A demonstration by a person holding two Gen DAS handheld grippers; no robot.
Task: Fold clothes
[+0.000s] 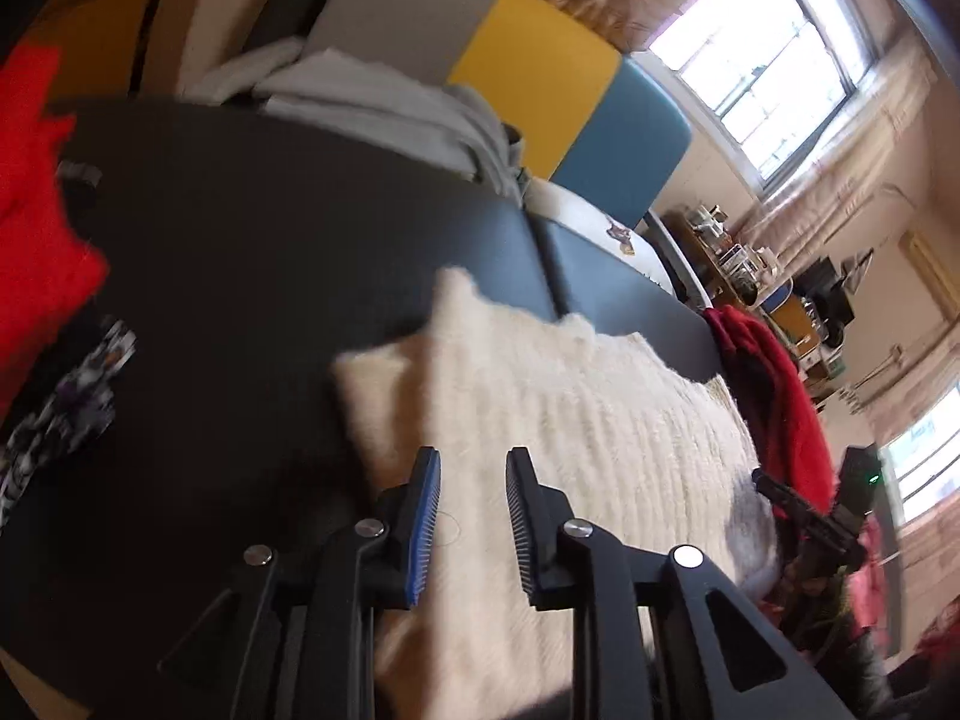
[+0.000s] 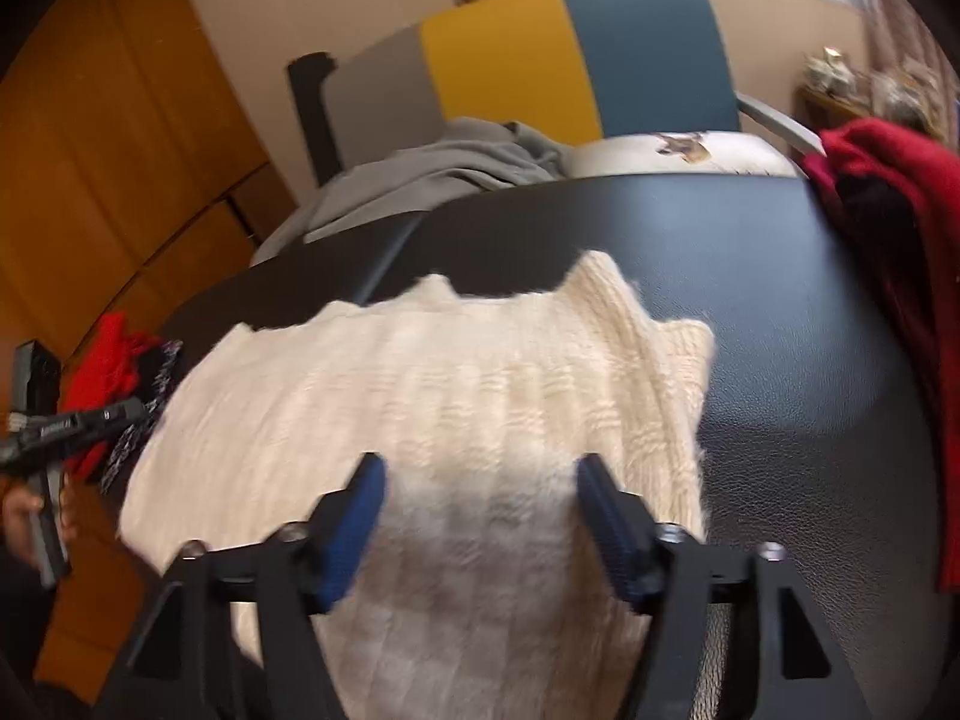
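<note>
Lying spread on the black leather-look counter [image 2: 780, 360], the cream ribbed knit sweater [image 2: 456, 396] sits beneath both grippers: left gripper [image 1: 471, 516] fingers slightly apart, right gripper [image 2: 480, 516] fingers wide apart, neither gripping it

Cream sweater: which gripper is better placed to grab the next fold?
Right, probably. The right gripper hangs wide open over the cream sweater, near its edge. The left gripper is open too, but narrower and set further in over the knit.
</note>
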